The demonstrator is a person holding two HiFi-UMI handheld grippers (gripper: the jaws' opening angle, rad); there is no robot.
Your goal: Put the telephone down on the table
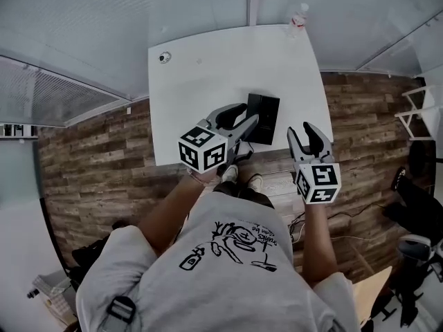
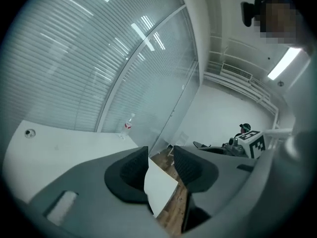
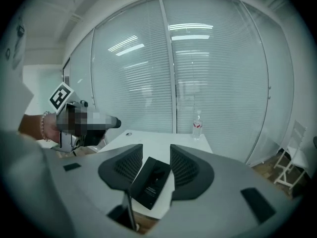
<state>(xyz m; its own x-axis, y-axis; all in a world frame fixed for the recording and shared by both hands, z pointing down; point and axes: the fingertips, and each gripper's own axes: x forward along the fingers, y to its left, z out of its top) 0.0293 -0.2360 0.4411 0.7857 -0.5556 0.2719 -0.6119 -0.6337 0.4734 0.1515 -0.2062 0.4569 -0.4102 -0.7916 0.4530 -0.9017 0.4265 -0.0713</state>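
White tabletop (image 1: 208, 81) already bears the black telephone (image 1: 263, 118) by its near edge, and left gripper (image 1: 242, 120) and right gripper (image 1: 302, 134) hang empty, jaws apart, so only drawing clear seems left.

**Clear plastic bottle** (image 1: 297, 18) with a red label — upright, just before the glass partition with closed blinds (image 1: 90, 19).
**Small round dark object** (image 1: 165, 57), kind unclear, well left of the bottle.
**Wood-plank floor** (image 1: 90, 164), brown, laid in mixed tones.
**White folding chair** (image 3: 291, 158) — standing on the floor near the partition.
**Ceiling strip light** (image 2: 284, 63), lit.
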